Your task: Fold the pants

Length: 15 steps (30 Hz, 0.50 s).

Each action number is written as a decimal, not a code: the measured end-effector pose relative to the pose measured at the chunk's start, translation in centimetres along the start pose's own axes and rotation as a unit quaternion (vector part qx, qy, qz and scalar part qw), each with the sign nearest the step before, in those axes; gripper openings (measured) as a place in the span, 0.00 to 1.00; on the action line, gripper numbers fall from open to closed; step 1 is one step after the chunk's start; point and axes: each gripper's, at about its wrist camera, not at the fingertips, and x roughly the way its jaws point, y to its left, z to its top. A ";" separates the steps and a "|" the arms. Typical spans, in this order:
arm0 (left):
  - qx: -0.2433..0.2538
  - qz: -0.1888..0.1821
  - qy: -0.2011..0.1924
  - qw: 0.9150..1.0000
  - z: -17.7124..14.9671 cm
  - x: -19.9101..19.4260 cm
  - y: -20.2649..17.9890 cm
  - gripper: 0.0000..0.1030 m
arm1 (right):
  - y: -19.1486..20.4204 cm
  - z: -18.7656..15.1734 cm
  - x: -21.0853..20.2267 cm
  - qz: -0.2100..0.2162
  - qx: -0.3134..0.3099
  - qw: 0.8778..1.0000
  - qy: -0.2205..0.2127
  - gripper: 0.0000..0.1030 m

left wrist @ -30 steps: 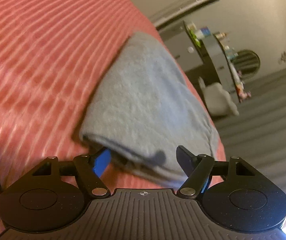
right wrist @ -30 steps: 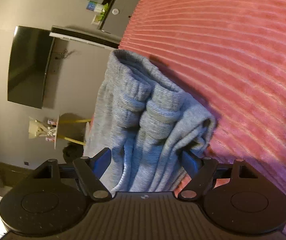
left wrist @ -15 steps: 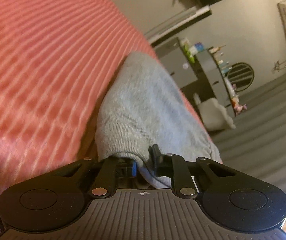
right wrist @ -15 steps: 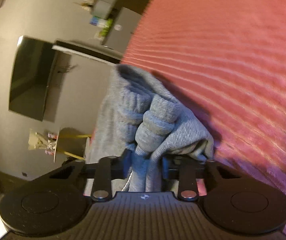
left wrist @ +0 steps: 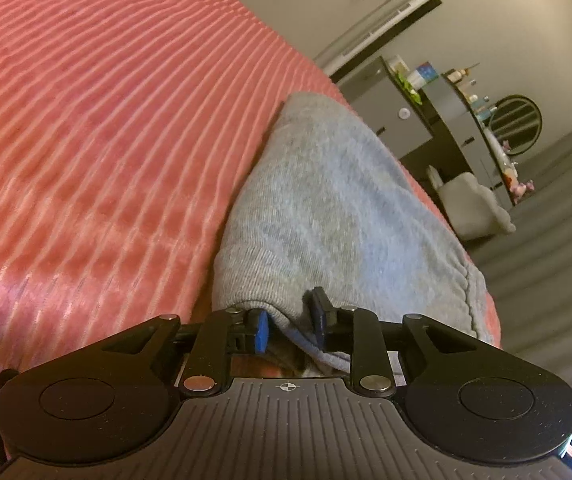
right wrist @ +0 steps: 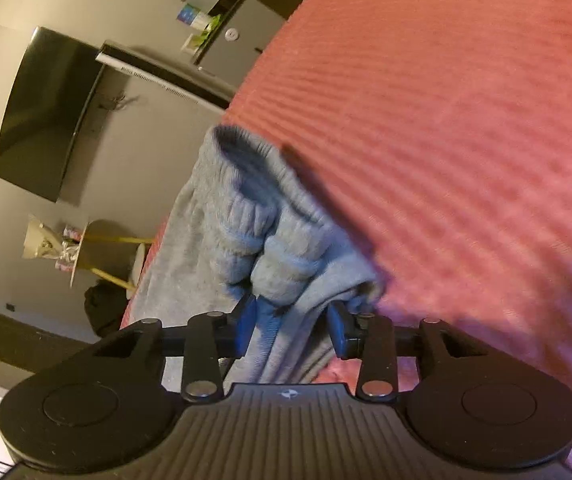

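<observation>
Pants (left wrist: 337, 216): grey knit cloth, soft, matt, ribbed cuffs; fabric between both jaws. Bedspread (left wrist: 106, 128) beyond jaws: pink-red plush cloth, ridged. Left gripper (left wrist: 289, 322), right gripper (right wrist: 290, 326): matt black plastic, blue pads, shiny metal rivets.

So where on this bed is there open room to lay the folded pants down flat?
The ribbed red bedspread is bare from the pants' inner side across the bed, the widest free patch. It is tight at the bed's edge, where the pants bundle lies, with the left gripper and right gripper at its ends, jaws opening with fabric between them.
</observation>
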 end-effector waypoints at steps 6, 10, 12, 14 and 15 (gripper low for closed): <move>0.028 0.008 -0.001 1.000 0.0 -0.4 -0.2 0.28 | 0.3 0.5 -3.0 0.005 -0.016 0.998 -0.068 0.48; 0.040 0.012 -0.003 0.999 -0.2 -0.6 -1.1 0.29 | 0.4 1.1 -0.6 0.015 -0.004 0.999 -0.031 0.53; 0.046 0.013 -0.004 0.999 -0.4 -0.6 -1.4 0.30 | 0.5 1.2 0.8 0.002 -0.004 1.000 -0.017 0.56; 0.049 0.015 -0.005 0.999 -0.5 -0.5 -1.6 0.31 | 0.6 1.2 1.6 0.006 0.000 1.000 -0.012 0.67; 0.050 0.014 -0.004 0.999 -0.5 -0.5 -1.6 0.32 | 0.7 0.9 1.7 0.016 -0.001 1.000 -0.009 0.70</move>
